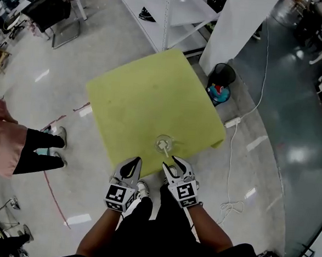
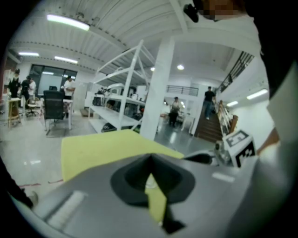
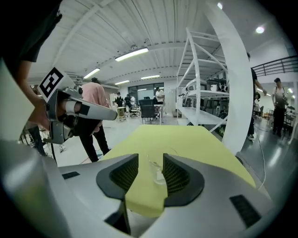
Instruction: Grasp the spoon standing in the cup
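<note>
A clear glass cup stands near the front edge of the yellow-green table, and a pale spoon stands in it. My right gripper hovers just short of the cup, at the table's edge, with its jaws open and nothing between them. The right gripper view shows the cup past the gap of the right gripper. My left gripper is to the left of the cup, off the table's front edge, its jaws shut and empty. Its tips meet in the left gripper view.
A person in a pink top and black trousers stands left of the table. A black bin sits by the white pillar at the right. White shelving stands behind the table. A power strip and cable lie on the floor.
</note>
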A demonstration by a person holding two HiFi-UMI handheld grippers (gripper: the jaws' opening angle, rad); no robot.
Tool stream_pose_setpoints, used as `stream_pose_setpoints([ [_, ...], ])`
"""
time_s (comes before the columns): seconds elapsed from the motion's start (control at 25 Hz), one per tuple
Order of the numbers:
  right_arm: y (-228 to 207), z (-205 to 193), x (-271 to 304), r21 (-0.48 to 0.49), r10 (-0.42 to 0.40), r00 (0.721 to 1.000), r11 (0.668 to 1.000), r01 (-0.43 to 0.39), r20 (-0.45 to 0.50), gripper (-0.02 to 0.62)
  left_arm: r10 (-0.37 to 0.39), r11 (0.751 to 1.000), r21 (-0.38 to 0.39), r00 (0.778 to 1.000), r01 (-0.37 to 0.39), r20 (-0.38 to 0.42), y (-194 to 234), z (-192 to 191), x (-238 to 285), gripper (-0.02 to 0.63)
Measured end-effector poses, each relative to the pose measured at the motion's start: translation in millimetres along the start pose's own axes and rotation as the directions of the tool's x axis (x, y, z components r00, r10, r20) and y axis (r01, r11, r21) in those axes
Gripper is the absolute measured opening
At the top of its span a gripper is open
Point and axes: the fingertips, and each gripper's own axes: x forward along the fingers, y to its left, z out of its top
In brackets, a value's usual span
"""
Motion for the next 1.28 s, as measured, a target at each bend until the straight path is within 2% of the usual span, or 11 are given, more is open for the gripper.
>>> stream_pose_setpoints([
  [0.12, 0.7, -8.2, 5.9, -0.015, 0.015, 1.0, 1.0, -0.015, -0.021, 0.133, -0.01, 1.0, -0.008, 1.0, 0.01, 0.008, -0.1, -1.4, -0.4, 0.006],
  [0.32, -3.1, -7.4, 17.0, 0.058, 0.007, 1.0, 0.998, -0.008, 0.018, 0.133, -0.002, 1.0, -0.014, 1.0, 0.002, 0.0, 2.2, -7.4, -0.8, 0.006],
  [0.68, -8.3, -26.2, 28.4, 0.127, -0.038, 0.999, 0.991, 0.038, -0.006, 0.114, -0.007, 1.0, -0.013, 1.0, 0.006, -0.007, -2.3, -7.1, 4.2, 0.006],
  [0.96, -9.6, -18.8, 34.7, 0.101, -0.034, 0.999, 0.994, 0.034, 0.002, 0.082, -0.002, 1.0, -0.02, 1.0, 0.002, -0.022, -7.0, -10.7, 0.8, 0.006],
  [1.08, -12.8, -19.4, 33.9, 0.091, -0.065, 0.998, 0.994, 0.064, 0.006, 0.045, 0.004, 1.0, -0.026, 1.0, -0.004, -0.023, -7.6, -13.9, -3.6, 0.006],
  [1.28, -20.5, -16.6, 29.1, 0.077, -0.1, 0.995, 0.992, 0.099, 0.013, 0.028, 0.011, 1.0, -0.029, 1.0, -0.012, -0.023, -6.5, -16.0, -6.9, 0.006],
])
